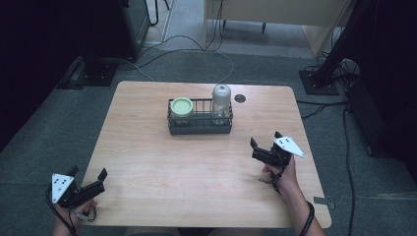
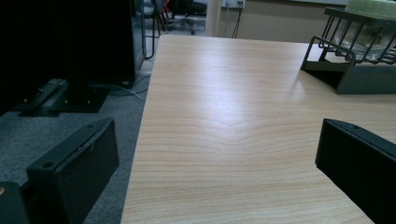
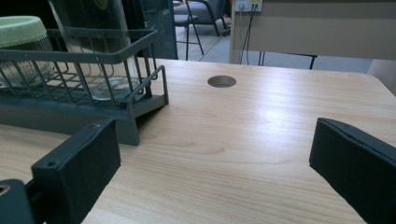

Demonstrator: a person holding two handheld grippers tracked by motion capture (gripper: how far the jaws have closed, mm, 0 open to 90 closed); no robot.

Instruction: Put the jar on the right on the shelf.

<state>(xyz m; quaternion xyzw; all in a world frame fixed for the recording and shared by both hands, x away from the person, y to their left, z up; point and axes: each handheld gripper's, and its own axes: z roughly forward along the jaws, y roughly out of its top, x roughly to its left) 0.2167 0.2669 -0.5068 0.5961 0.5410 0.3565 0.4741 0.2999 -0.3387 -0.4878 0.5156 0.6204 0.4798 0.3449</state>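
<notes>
Wire rack sits mid-table, holding a green-lidded jar at its left end and a clear glass jar at its right. Left gripper hovers over the table's near-left corner, jaws apart and empty; right gripper waits near the rack's right, jaws apart too.

Round cable hole near the desk far edge, toward the right corner. Cables trail over grey floor beyond. Black stand base off the far-left corner.
</notes>
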